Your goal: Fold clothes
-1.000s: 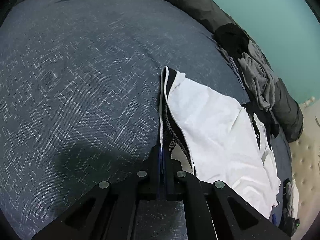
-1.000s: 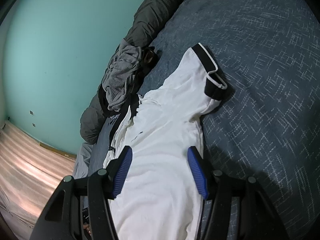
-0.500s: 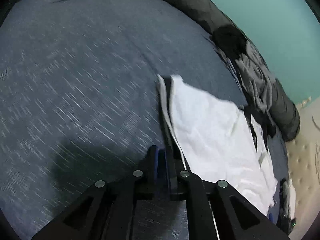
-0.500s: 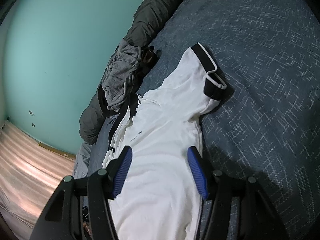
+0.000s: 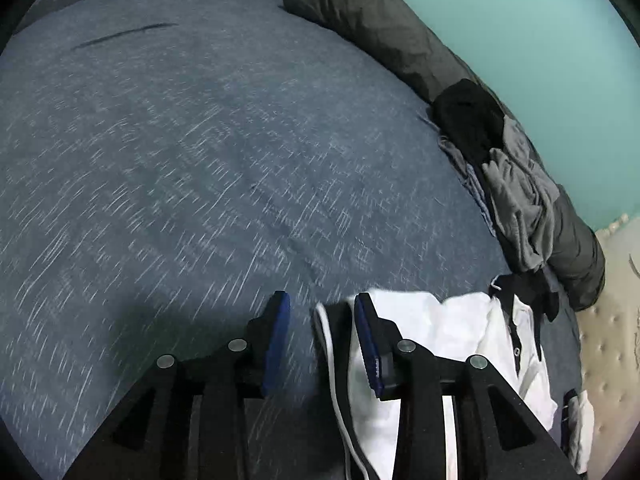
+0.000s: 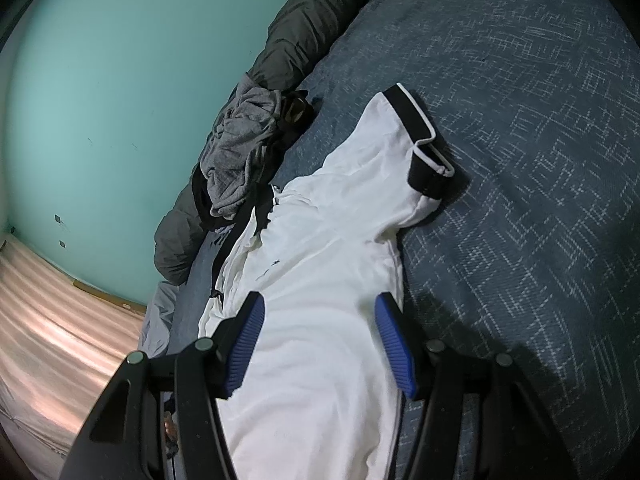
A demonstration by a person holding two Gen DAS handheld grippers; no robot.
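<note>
A white polo shirt [image 6: 320, 240] with black collar and black, white-trimmed cuffs lies flat on the blue patterned bedspread [image 6: 540, 160]. Its sleeve cuff [image 6: 416, 128] points away from me in the right wrist view. My right gripper [image 6: 320, 304] hovers open over the shirt's body, blue pads either side of the cloth without pinching it. In the left wrist view the shirt [image 5: 452, 320] sits at the lower right. My left gripper [image 5: 322, 320] is opening. The cuff's edge [image 5: 332, 332] lies loose between its pads, beside the right-hand pad [image 5: 366, 344], and is not pressed.
A heap of grey and black clothes [image 5: 516, 200] rests on a long dark bolster [image 5: 380, 28] along the teal wall [image 6: 120, 80]. A bare quilted mattress [image 5: 608, 320] borders the bedspread. A wide stretch of bedspread [image 5: 180, 160] lies ahead of the left gripper.
The left gripper, shut on the sleeve cuff a second ago, has opened and let it go, and has drawn back so the cuff sits at its fingertips. The right gripper has not moved.
</note>
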